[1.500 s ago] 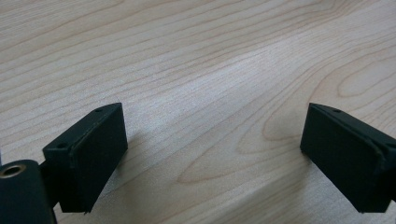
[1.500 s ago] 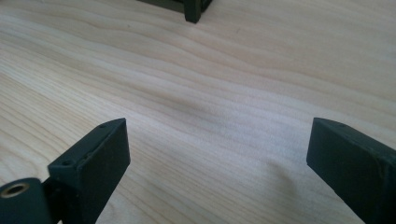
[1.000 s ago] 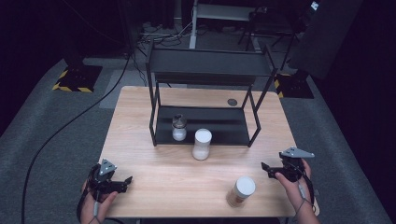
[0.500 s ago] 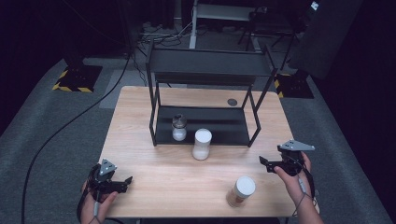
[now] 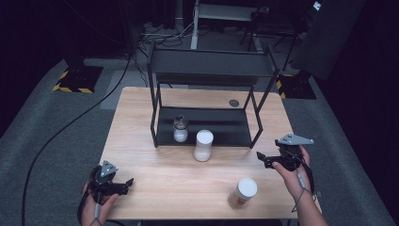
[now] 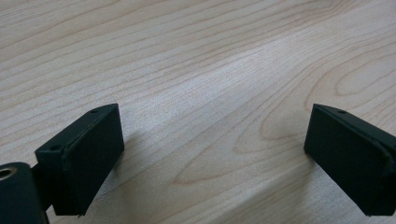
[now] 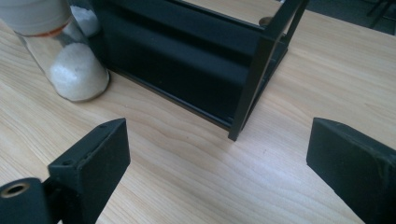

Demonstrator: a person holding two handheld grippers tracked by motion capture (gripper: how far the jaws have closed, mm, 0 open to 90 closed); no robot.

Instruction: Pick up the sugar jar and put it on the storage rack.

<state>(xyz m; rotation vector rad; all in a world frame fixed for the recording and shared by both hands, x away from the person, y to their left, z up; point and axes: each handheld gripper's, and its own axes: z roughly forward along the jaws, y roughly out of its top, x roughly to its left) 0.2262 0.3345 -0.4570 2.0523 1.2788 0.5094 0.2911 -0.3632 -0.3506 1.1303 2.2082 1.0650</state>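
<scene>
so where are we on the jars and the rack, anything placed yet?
Possibly one: the small jar stands on the black rack's lower shelf. In hand: nothing. The left gripper and right gripper are both open and empty. Left, if the rack is the goal: the white-lidded jar stands on the table in front of the rack, and the tan jar near the front edge.

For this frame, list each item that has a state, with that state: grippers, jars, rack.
Left gripper: open, holding nothing, low over the table.
Right gripper: open, holding nothing.
White-lidded jar: upright, closed, in front of the rack.
Small jar: upright, on the rack's lower shelf.
Brown jar: upright, lid on.
Black rack: upright, top shelf bare.
</scene>
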